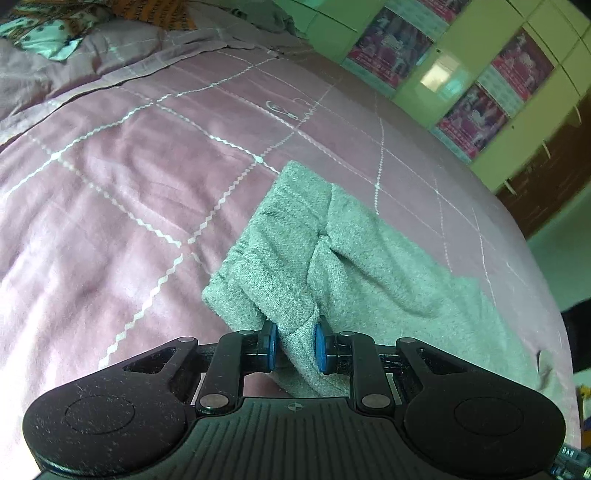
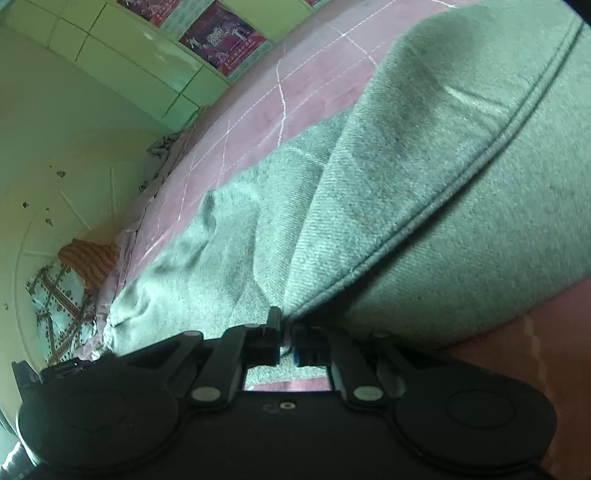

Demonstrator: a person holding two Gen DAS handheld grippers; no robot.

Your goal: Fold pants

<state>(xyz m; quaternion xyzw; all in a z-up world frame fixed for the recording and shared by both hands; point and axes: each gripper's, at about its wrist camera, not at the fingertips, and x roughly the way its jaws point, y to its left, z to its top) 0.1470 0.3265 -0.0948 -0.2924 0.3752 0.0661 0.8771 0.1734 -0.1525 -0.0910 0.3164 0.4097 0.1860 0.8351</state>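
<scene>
Grey-green fleece pants lie on a pink quilted bedspread. In the left wrist view my left gripper is shut on a thick fold at the near edge of the pants, with the blue pads pressing the cloth from both sides. The ribbed cuff end lies flat farther away. In the right wrist view the pants fill most of the picture, with a stitched seam running across them. My right gripper is shut on the pants' hem, its fingers almost touching.
Green cupboards with pink posters stand beyond the bed's far edge. Patterned pillows and rumpled bedding lie at the head of the bed. Bare bedspread stretches to the left of the pants.
</scene>
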